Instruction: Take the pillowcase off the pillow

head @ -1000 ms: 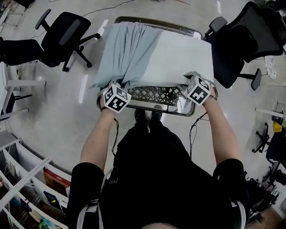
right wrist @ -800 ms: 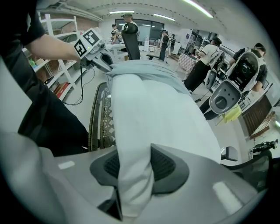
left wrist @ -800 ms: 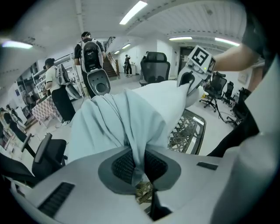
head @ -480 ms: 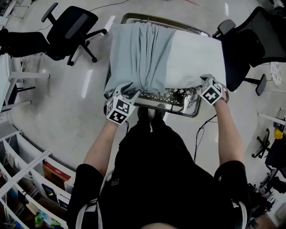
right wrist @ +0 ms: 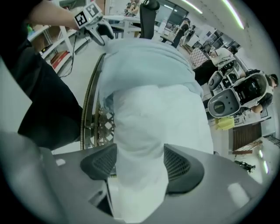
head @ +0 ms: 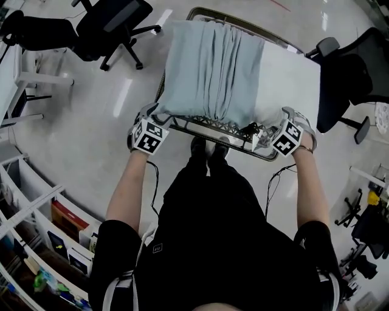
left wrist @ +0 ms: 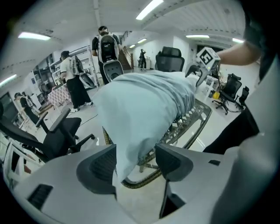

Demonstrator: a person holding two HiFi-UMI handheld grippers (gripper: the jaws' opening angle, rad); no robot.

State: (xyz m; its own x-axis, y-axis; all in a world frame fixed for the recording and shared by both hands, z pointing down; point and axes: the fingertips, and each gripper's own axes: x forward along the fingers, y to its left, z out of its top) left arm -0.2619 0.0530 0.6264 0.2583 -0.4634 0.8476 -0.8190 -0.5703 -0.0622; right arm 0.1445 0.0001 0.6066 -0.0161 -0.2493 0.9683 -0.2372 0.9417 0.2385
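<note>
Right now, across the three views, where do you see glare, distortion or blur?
Head view: bright streaks of glare on the shiny floor. Left gripper view: fisheye bends straight lines, corners go black, the near pillowcase looks soft. Right gripper view: the white pillow is washed out.

We see two black office chairs on the glossy floor [head: 79,152]: one far left [head: 115,18], one far right [head: 347,82]. Woven worktop [head: 206,126] in the middle. Shelving [head: 36,228] near left. People [left wrist: 105,46] standing further back.
</note>
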